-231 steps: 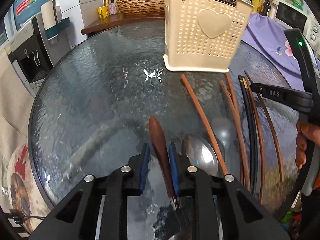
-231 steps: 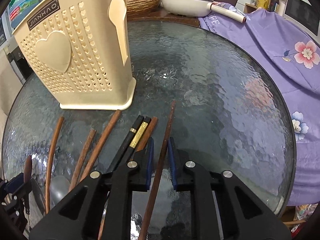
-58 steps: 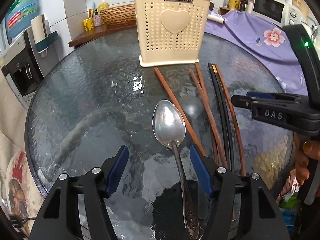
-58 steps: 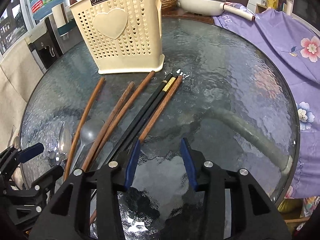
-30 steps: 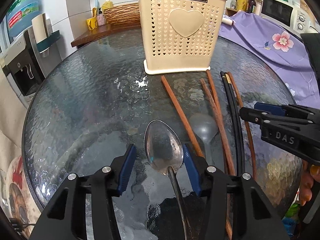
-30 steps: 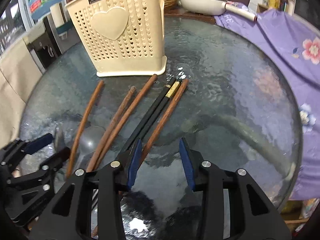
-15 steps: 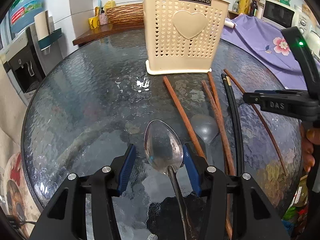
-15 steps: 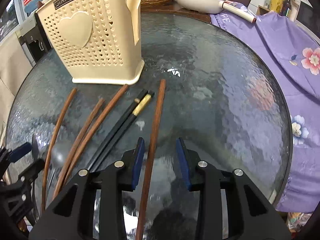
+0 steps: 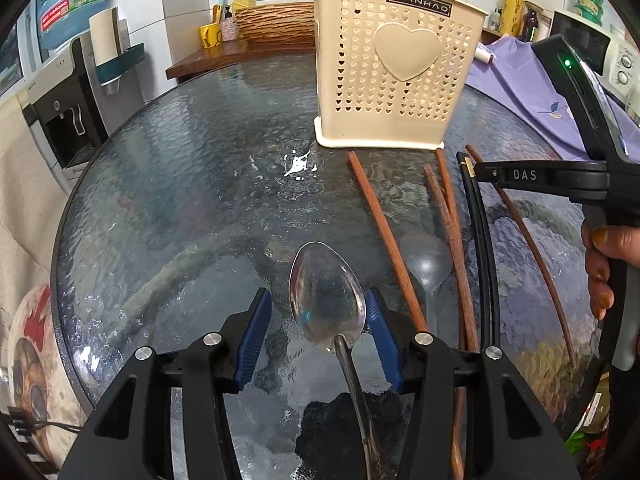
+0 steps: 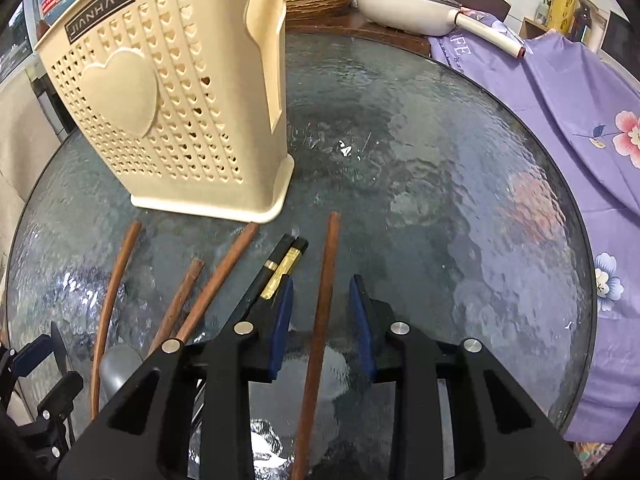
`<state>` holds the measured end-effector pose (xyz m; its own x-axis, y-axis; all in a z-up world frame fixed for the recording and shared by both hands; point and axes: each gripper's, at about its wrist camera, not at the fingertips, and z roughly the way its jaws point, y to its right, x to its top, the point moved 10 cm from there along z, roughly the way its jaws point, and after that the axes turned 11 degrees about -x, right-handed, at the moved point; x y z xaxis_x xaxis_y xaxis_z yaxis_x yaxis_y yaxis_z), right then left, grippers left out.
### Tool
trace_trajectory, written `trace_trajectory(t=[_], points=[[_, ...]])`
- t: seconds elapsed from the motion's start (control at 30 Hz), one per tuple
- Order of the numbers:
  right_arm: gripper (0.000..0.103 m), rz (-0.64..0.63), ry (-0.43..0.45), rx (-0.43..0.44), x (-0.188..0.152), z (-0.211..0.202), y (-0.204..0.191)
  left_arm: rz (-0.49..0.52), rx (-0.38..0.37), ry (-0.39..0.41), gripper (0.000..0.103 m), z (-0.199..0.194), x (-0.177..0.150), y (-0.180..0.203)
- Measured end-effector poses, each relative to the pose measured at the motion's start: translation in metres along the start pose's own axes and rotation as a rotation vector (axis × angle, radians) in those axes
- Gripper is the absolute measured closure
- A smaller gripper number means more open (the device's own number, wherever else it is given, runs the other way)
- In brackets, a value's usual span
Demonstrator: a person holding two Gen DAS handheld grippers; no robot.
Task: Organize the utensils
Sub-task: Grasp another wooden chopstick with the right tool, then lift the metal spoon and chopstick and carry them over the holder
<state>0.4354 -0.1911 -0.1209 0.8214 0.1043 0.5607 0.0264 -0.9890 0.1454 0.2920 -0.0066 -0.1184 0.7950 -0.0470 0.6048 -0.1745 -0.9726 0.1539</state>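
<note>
A metal spoon (image 9: 328,312) lies on the round glass table (image 9: 200,160). Its bowl sits between the blue pads of my left gripper (image 9: 317,298), close to the right pad and clear of the left one, so this gripper is open. A brown chopstick (image 10: 330,248) lies lengthwise between the jaws of my right gripper (image 10: 322,282). Those jaws are closing, with a gap on both sides of the stick. The cream perforated utensil holder (image 9: 396,72) (image 10: 168,100) stands upright behind, with two handles poking out. The right gripper (image 9: 476,170) also shows from the side, gripped by a hand (image 9: 600,272).
A black chopstick pair (image 10: 276,276) (image 9: 480,240), several brown chopsticks (image 9: 384,232) (image 10: 216,280) and a grey spoon (image 9: 426,260) lie between the grippers. Purple flowered cloth (image 10: 580,100) drapes the right rim. A white pan (image 10: 408,4) and a wicker basket (image 9: 276,20) sit behind.
The right gripper slid rightward. The outermost brown chopstick swung away from the black pair and now lies between its jaws, which have narrowed. The left gripper stays around the spoon's bowl.
</note>
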Motion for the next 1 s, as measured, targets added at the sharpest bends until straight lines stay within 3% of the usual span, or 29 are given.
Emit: trace_trajectory(t=[0.07, 0.3, 0.53, 0.63, 0.83, 1.0], points=[[0.073, -0.001, -0.003, -0.001, 0.003, 0.002, -0.001, -0.015, -0.002, -0.006, 0.049, 0.002, 0.002, 0.001], [0.074, -0.011, -0.005, -0.005, 0.010, 0.006, -0.004, -0.062, 0.023, -0.009, 0.050, 0.002, 0.003, -0.003], [0.088, -0.040, 0.010, -0.010, 0.015, 0.009, -0.016, -0.097, 0.039, -0.010, 0.058, 0.000, 0.003, 0.001], [0.090, -0.049, 0.014, 0.002, 0.015, 0.009, -0.018, -0.089, 0.043, -0.011, 0.066, 0.001, 0.003, 0.004], [0.095, -0.034, 0.024, 0.028, 0.015, 0.010, -0.014, -0.075, 0.019, -0.007, 0.066, 0.001, 0.007, 0.007], [0.095, 0.019, 0.032, 0.090, 0.013, 0.008, -0.006, -0.046, 0.003, 0.042, 0.066, -0.012, 0.021, 0.010]])
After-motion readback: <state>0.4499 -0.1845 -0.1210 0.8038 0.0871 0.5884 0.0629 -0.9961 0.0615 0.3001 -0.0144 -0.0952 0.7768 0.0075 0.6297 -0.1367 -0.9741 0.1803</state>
